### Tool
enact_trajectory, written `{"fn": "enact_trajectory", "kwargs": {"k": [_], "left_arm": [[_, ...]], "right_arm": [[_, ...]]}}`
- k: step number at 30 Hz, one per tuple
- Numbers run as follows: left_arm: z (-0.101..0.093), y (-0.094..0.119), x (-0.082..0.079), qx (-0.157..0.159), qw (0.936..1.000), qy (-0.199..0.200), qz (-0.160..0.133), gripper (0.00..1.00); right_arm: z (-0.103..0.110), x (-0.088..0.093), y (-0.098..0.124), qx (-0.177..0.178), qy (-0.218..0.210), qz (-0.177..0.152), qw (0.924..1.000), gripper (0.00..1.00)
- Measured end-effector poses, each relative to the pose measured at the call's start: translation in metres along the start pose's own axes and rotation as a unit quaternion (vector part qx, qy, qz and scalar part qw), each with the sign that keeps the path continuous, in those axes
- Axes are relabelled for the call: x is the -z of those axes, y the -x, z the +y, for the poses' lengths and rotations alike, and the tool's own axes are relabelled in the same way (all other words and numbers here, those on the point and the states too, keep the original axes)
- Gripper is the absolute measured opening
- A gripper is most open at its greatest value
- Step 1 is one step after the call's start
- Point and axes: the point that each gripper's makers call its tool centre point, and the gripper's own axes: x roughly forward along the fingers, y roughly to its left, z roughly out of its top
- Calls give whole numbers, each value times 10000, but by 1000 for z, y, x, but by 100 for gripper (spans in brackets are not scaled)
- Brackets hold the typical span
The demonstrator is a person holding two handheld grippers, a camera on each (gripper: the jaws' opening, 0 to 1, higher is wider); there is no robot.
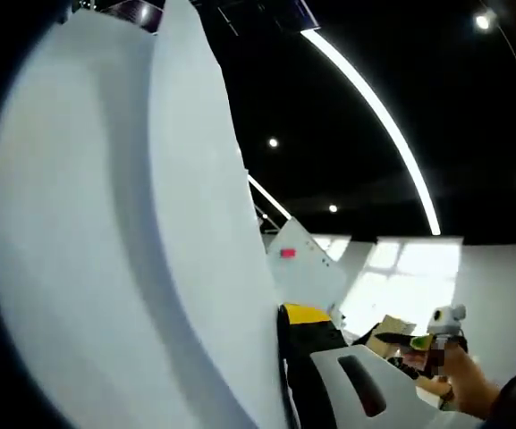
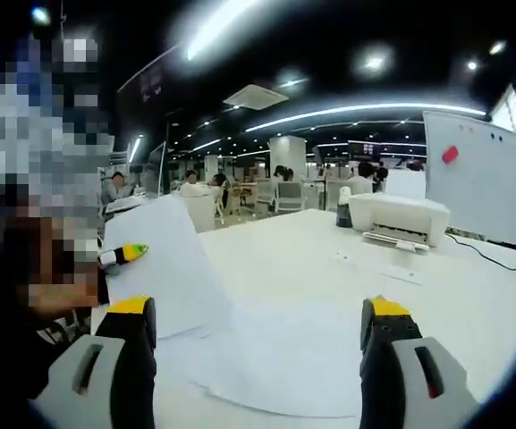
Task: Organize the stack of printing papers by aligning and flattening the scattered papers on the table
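Note:
A raised sheaf of white printing paper point(image 1: 123, 232) stands on edge close in front of the left gripper view. My left gripper point(image 1: 284, 315) is shut on its edge; one yellow-tipped finger point(image 1: 307, 314) shows beside the paper and the other is hidden behind it. In the right gripper view the same lifted paper point(image 2: 164, 268) tilts up at the left, with the left gripper point(image 2: 125, 255) at its edge. More sheets point(image 2: 275, 357) lie loosely spread flat on the white table point(image 2: 329, 259). My right gripper point(image 2: 259, 313) hovers open over them, nothing between its fingers.
A white printer point(image 2: 399, 219) sits at the table's far side with a cable trailing right. A whiteboard point(image 2: 472, 179) with a red magnet stands behind it. A person's hand point(image 1: 468, 380) holds the right gripper point(image 1: 418, 342). People sit at desks in the background.

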Motion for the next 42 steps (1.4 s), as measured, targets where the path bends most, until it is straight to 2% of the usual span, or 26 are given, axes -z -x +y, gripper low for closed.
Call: {"fn": "enact_trajectory", "kwargs": {"k": [21, 26, 42], "left_arm": [[-1, -1, 1, 24, 10000, 5, 30, 7], [-1, -1, 1, 37, 10000, 13, 23, 7], [-2, 0, 1, 50, 10000, 17, 12, 7]], "right_arm": [[2, 29, 15, 145, -158, 157, 9996, 90], [-2, 41, 15, 202, -254, 258, 9991, 90], [-19, 59, 23, 510, -348, 415, 9972, 90]]}}
